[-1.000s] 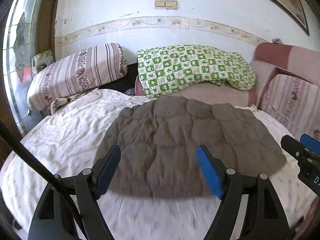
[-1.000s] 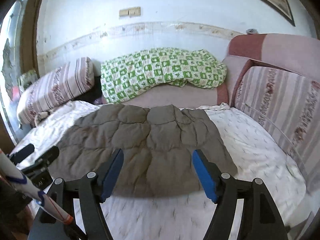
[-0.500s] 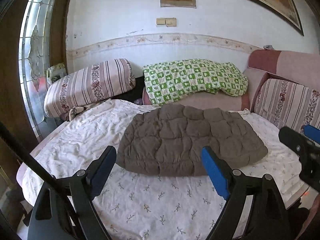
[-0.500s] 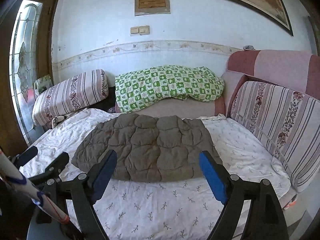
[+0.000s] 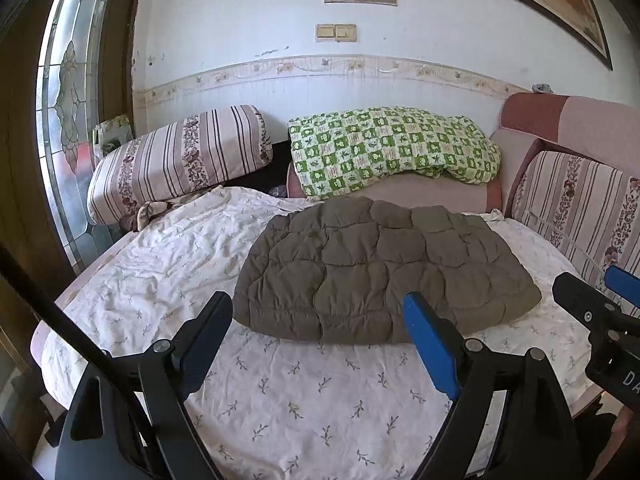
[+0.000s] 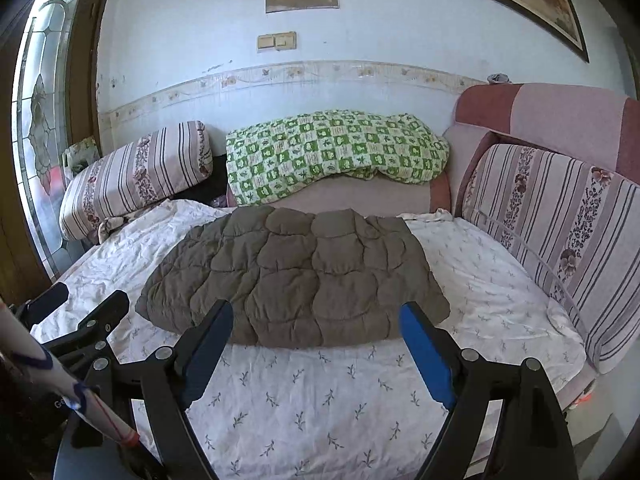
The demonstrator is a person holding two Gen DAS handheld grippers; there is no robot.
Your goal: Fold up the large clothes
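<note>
Both hand-held grippers hang wide open and empty over the near edge of the bed.

The left hand-held gripper point(image 5: 318, 338) and the right hand-held gripper point(image 6: 316, 340) each spread their blue-padded fingers point(image 5: 430, 346) apart with nothing between them, short of the folded brown quilted puffer garment point(image 5: 380, 268). That garment lies flat in a compact bundle on the white sprig-printed bedsheet point(image 5: 312, 400), toward the far middle of the bed. Beyond the garment sits a green-and-white checked quilt point(image 5: 392, 148); to the garment's left a pink striped bolster cushion point(image 5: 180, 160), to its right a pink striped sofa back cushion point(image 6: 560, 220).
</note>
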